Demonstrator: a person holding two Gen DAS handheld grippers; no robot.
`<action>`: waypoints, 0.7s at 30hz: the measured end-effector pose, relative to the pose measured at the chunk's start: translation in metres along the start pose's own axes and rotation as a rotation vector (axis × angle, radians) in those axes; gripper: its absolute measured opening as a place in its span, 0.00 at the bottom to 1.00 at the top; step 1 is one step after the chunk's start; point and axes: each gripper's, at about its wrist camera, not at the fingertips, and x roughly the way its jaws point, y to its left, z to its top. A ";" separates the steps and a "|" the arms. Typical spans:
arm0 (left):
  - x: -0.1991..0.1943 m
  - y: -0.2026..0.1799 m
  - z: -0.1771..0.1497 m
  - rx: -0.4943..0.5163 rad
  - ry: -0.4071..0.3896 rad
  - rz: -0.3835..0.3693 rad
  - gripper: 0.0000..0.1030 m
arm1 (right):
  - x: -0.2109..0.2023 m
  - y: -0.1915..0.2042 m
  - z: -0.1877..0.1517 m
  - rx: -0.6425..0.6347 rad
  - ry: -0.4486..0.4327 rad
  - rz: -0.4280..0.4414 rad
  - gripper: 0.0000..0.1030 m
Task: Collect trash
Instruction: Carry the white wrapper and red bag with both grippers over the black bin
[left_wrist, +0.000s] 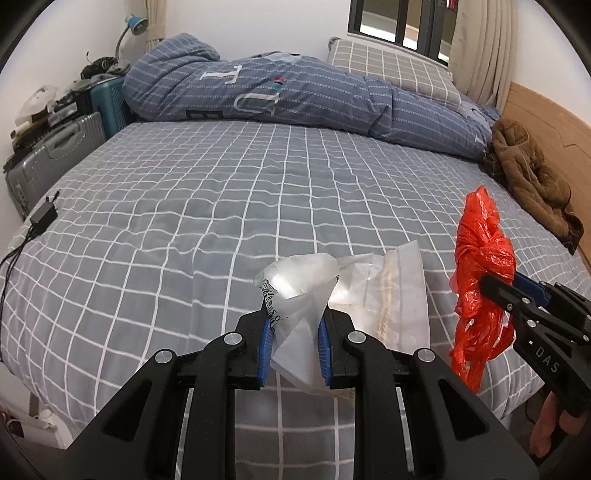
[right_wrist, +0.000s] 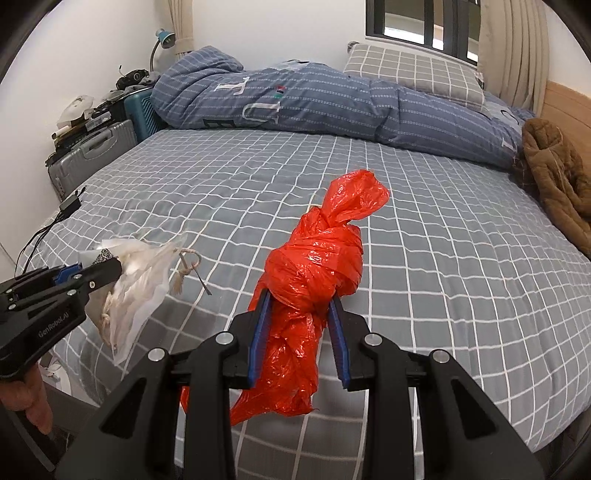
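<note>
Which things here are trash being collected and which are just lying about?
Job:
- clear plastic bag, in left hand-held gripper
- red plastic bag, in right hand-held gripper

Lying about:
- folded quilt
- brown jacket
- charger
- suitcases

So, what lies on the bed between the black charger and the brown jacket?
Only bare checked bed sheet lies between the black charger and the brown jacket; the right wrist view shows it best.

The bed (left_wrist: 207, 192) wears a grey sheet with a white grid. A rolled blue quilt (left_wrist: 295, 96) and a checked pillow (left_wrist: 391, 66) lie along its far side, a brown jacket (left_wrist: 532, 177) by the headboard, a black charger (left_wrist: 43, 216) at the left edge.
</note>
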 end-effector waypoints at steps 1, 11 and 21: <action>-0.001 -0.001 -0.003 0.000 0.002 0.000 0.19 | -0.003 0.000 -0.002 0.002 0.001 0.000 0.28; -0.024 -0.003 -0.030 -0.004 0.016 -0.001 0.19 | -0.031 0.004 -0.024 0.015 0.001 0.002 0.28; -0.050 -0.010 -0.069 -0.008 0.041 -0.011 0.19 | -0.060 0.008 -0.059 0.036 0.027 0.019 0.29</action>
